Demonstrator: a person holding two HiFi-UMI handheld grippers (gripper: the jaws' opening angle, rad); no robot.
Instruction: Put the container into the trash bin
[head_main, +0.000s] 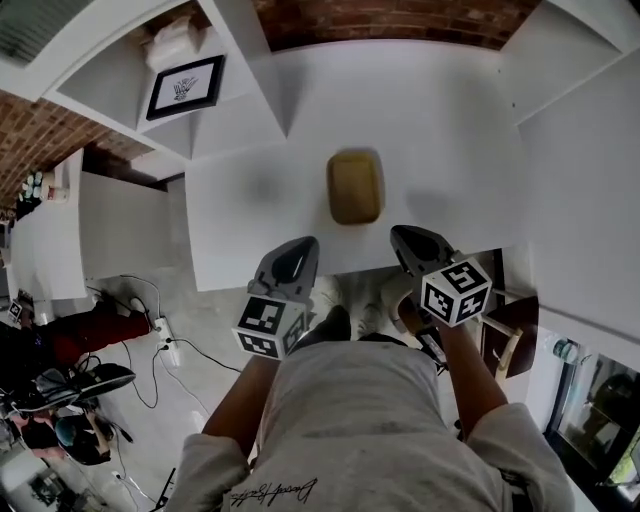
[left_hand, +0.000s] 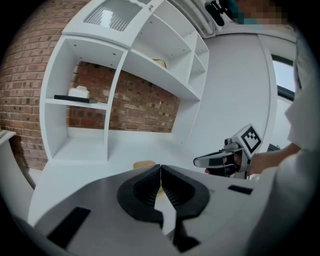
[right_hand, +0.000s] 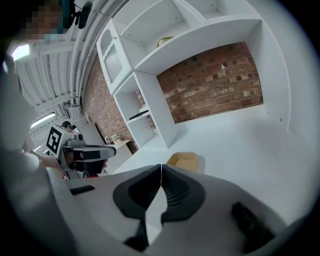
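Note:
A tan, rounded rectangular container (head_main: 355, 187) lies on the white table (head_main: 440, 130), a little past its near edge. It also shows as the container (right_hand: 183, 160) ahead of the right jaws and, partly hidden, as the container (left_hand: 144, 164) behind the left jaws. My left gripper (head_main: 296, 258) hovers at the table's near edge, left of the container, its jaws shut on nothing. My right gripper (head_main: 415, 244) hangs at the near edge to the container's right, also shut and empty. No trash bin is in view.
White shelving (head_main: 120, 80) with a framed picture (head_main: 185, 87) stands at the table's far left, backed by a brick wall (head_main: 390, 20). Cables and a power strip (head_main: 160, 350) lie on the floor to the left. A dark wooden thing (head_main: 508, 340) sits low right.

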